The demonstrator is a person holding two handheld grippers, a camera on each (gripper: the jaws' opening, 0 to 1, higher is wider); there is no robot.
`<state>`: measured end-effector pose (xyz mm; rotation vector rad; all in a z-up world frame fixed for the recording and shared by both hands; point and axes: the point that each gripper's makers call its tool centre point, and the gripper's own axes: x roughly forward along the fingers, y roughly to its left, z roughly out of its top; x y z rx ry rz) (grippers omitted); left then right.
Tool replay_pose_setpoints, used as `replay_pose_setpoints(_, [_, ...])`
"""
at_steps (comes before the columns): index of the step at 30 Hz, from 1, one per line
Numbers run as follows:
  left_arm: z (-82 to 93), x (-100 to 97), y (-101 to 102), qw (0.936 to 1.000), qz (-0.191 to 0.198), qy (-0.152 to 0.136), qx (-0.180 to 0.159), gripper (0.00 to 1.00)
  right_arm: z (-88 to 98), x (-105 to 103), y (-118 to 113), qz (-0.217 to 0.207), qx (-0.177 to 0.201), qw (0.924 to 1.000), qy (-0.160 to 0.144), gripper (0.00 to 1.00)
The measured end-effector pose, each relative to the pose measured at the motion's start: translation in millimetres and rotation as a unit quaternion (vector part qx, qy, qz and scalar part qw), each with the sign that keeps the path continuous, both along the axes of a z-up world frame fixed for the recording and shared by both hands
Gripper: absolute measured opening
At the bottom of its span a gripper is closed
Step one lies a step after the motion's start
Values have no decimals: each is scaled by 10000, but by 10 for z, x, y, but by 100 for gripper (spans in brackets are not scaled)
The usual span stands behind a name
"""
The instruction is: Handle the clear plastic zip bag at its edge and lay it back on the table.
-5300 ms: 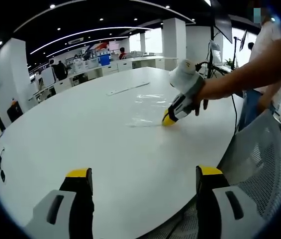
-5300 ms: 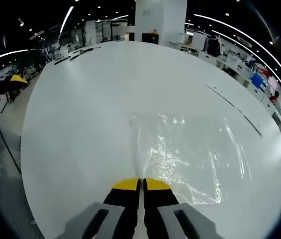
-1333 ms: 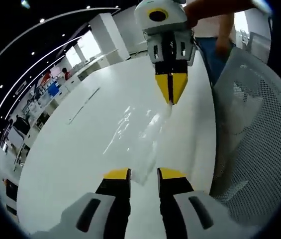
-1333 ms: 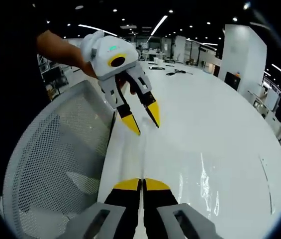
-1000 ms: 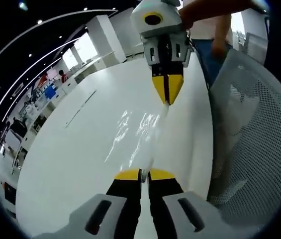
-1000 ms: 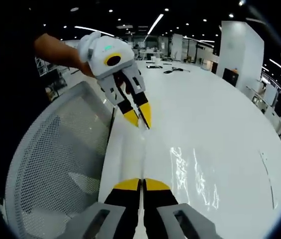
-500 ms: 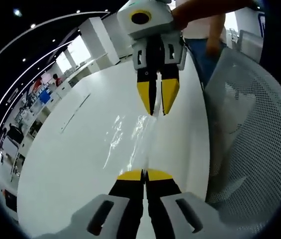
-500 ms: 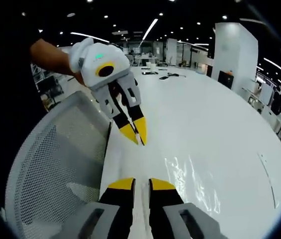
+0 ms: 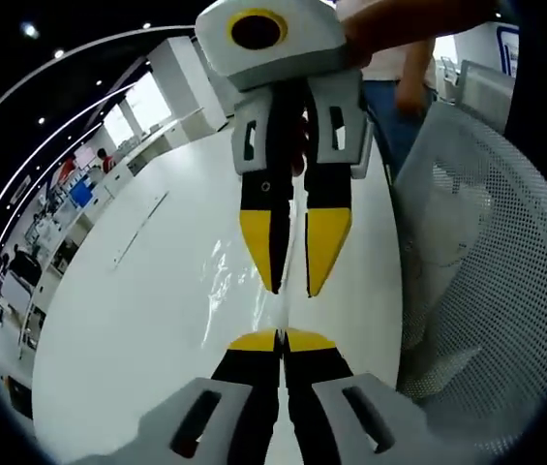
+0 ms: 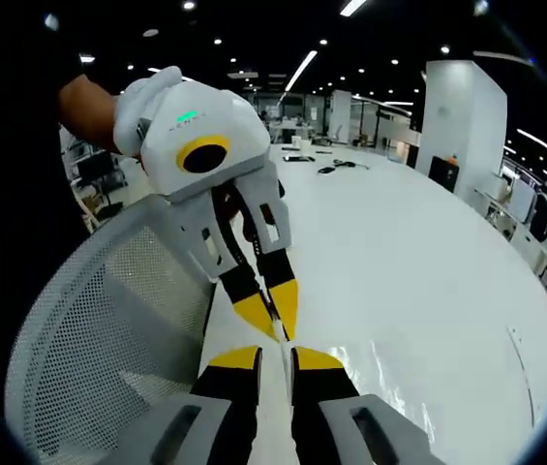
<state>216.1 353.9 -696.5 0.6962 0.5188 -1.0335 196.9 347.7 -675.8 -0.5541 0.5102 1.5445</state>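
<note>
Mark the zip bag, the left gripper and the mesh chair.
zip bag [image 9: 223, 291], left gripper view, glinting clear film
left gripper [image 9: 281, 340], left gripper view, between its yellow tips
mesh chair [image 9: 486, 242], left gripper view, backrest mesh

left gripper [image 9: 281, 340] clamped, right gripper [image 10: 276, 358] parted, tips nearly meeting

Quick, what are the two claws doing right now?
Left claw: shut on the bag edge.
Right claw: open, bag edge between its jaws.

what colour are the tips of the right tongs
Yellow, over black jaw bodies on the right tongs. Clearest in the left gripper view, where they come in from above.
</note>
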Motion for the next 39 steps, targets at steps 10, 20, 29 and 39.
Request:
replay_pose_setpoints(10, [31,-42,-68,9999,-106,11,-2,0,-18,-44,108,117,9,9999,-76,3])
replay_pose_setpoints(20, [45,-77,-60,9999,-80,86,-70,2,-106,-31,89,83,-242,9996,-132,0])
replay_pose_setpoints(29, [-6,-125,-31,9996,-242,112,93,0,-166,-67,104,102,-399,9991,-90,0])
replay_pose_setpoints(39, [-11,-135,-49,9996,-242,114,106,0,-182,-76,88,80,-379,9992,-54,0])
